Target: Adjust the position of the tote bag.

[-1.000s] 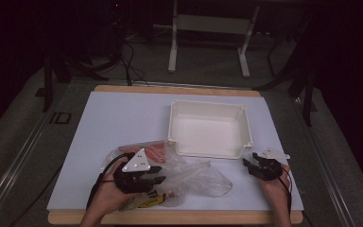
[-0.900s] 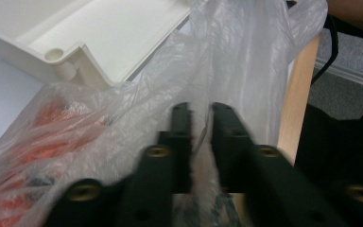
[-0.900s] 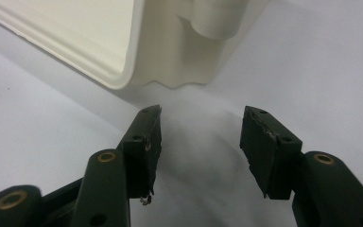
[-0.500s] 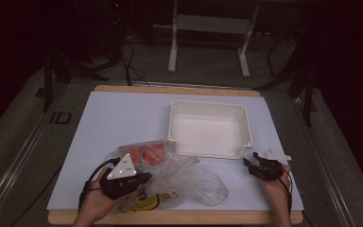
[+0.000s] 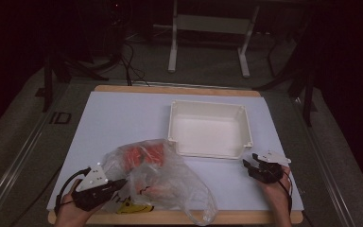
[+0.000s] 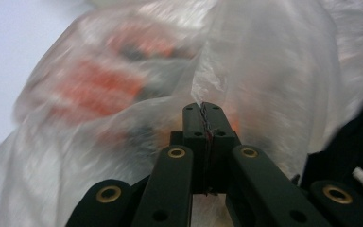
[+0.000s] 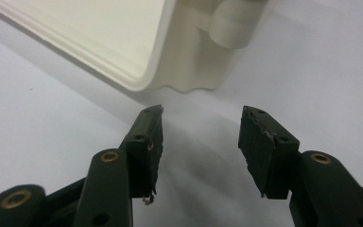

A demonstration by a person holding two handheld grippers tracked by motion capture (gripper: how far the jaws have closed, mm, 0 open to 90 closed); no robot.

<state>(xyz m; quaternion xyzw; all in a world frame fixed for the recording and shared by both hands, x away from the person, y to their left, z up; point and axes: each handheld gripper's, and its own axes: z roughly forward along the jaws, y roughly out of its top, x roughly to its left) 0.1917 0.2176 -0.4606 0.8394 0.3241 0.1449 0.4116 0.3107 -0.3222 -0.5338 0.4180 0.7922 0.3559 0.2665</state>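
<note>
Two black grippers working, left gripper [image 6: 204,124] pinching crinkly clear plastic bag [image 5: 163,177] of orange stuff, bag stretching diagonally toward white tray [image 5: 210,128], right gripper [image 7: 201,137] sitting open, no readable labels

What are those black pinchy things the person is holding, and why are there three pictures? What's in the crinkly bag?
They are hand-held grabbing tools, one in each hand. One picture looks down from above the table. The other two come from small cameras riding on each tool, looking along its two black jaws.

On the white table sit an empty white tray and a clear plastic bag with orange-red things inside; they are too blurry to name. Something yellow peeks out under the bag.

The left claw is pinched shut on a fold of the bag. The right claw is open and holds nothing, resting near the tray's corner.
</note>
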